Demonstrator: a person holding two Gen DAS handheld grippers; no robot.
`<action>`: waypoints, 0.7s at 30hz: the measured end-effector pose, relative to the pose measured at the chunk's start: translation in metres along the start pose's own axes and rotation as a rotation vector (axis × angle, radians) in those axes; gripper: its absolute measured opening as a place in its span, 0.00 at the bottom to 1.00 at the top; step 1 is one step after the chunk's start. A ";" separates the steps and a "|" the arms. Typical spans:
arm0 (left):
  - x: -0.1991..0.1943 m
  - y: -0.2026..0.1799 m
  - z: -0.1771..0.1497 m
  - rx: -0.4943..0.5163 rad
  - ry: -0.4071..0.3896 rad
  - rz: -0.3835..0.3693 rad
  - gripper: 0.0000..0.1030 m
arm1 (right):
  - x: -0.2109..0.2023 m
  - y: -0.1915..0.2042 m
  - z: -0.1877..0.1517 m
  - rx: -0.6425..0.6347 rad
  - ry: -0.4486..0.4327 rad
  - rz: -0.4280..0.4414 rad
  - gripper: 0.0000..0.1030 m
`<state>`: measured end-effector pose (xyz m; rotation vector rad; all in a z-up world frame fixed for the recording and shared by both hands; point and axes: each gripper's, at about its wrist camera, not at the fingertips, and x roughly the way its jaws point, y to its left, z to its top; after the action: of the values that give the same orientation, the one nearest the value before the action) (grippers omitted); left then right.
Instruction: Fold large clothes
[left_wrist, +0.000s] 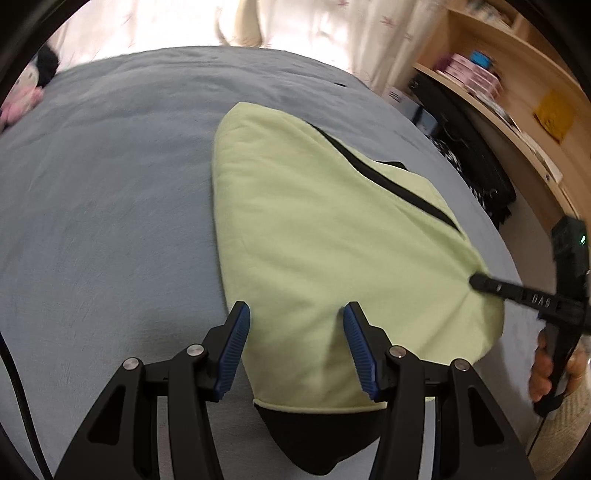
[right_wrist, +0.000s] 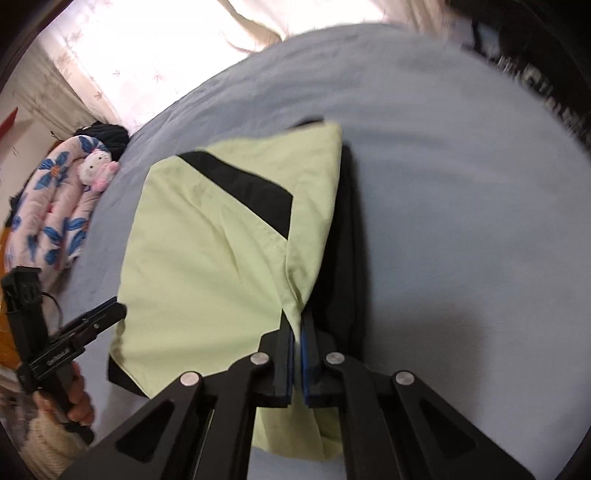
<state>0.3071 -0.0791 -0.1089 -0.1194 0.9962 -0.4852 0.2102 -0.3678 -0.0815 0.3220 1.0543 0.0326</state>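
Observation:
A light green garment (left_wrist: 325, 236) with black trim lies folded on the grey-blue bed cover (left_wrist: 110, 206). My left gripper (left_wrist: 295, 314) is open, its blue pads (left_wrist: 234, 343) spread over the garment's near edge, holding nothing. My right gripper (right_wrist: 298, 325) is shut on a fold of the green garment (right_wrist: 207, 258), pinching the cloth between its pads. It also shows in the left wrist view (left_wrist: 476, 282), at the garment's right edge. The left gripper shows in the right wrist view (right_wrist: 114, 312) at the garment's left edge.
A wooden shelf unit (left_wrist: 517, 96) with boxes stands right of the bed, dark bags (left_wrist: 476, 162) below it. A flowered quilt (right_wrist: 55, 206) and a plush toy (right_wrist: 98, 166) lie at the bed's far side. Curtains (left_wrist: 166, 26) hang behind.

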 end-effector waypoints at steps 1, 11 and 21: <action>0.001 -0.005 0.001 0.011 -0.003 0.005 0.49 | -0.003 0.001 0.002 -0.012 -0.010 -0.022 0.01; 0.020 -0.013 0.004 0.043 0.025 0.071 0.57 | 0.051 -0.018 0.005 0.037 0.109 -0.020 0.06; 0.003 0.036 0.052 -0.083 -0.021 -0.043 0.62 | 0.026 -0.030 0.072 0.128 -0.041 0.066 0.53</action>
<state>0.3635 -0.0551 -0.0942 -0.2201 0.9949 -0.4809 0.2814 -0.4092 -0.0790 0.4718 1.0066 0.0171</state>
